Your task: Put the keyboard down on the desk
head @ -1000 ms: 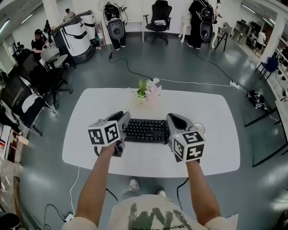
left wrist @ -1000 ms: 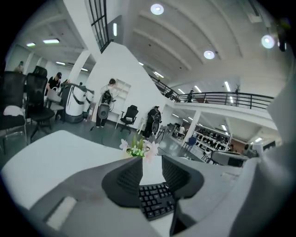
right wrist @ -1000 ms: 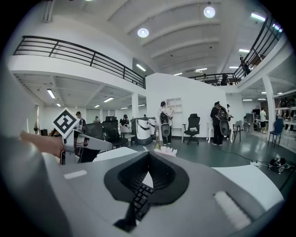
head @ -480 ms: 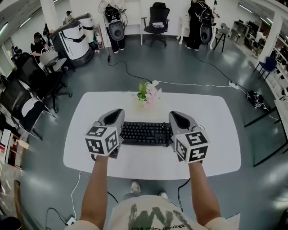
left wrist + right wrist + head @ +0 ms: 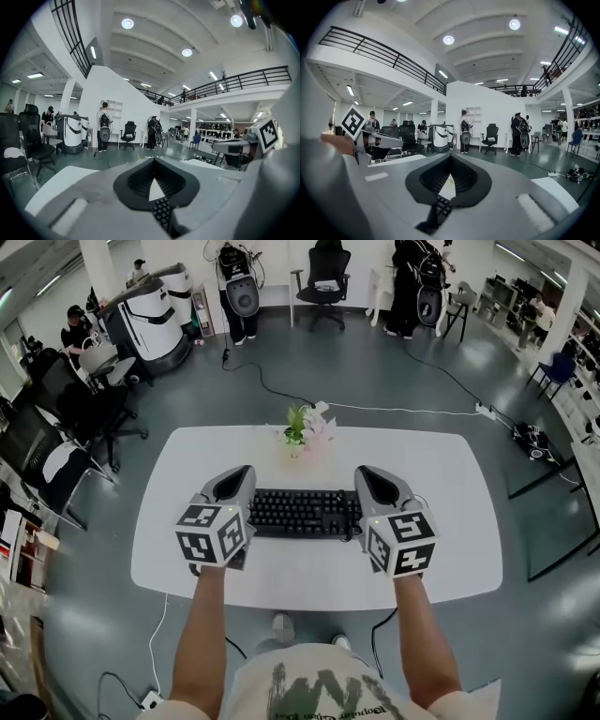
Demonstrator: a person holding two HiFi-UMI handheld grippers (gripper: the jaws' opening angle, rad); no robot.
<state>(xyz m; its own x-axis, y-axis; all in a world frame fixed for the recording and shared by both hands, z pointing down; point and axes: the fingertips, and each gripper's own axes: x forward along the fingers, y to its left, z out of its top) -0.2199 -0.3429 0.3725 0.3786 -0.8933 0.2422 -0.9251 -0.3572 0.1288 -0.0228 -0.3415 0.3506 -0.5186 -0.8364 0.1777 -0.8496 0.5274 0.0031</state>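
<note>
At white desk, black keyboard, L gripper jaws just closed on its left end, R gripper clamped on right end

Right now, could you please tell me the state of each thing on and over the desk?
keyboard: level, gripped at both ends; touching the desk or not, cannot tell.
left claw: just closed, shut on the keyboard's left end.
right claw: shut on the keyboard's right end.
flowers: upright at the desk's far edge.
</note>
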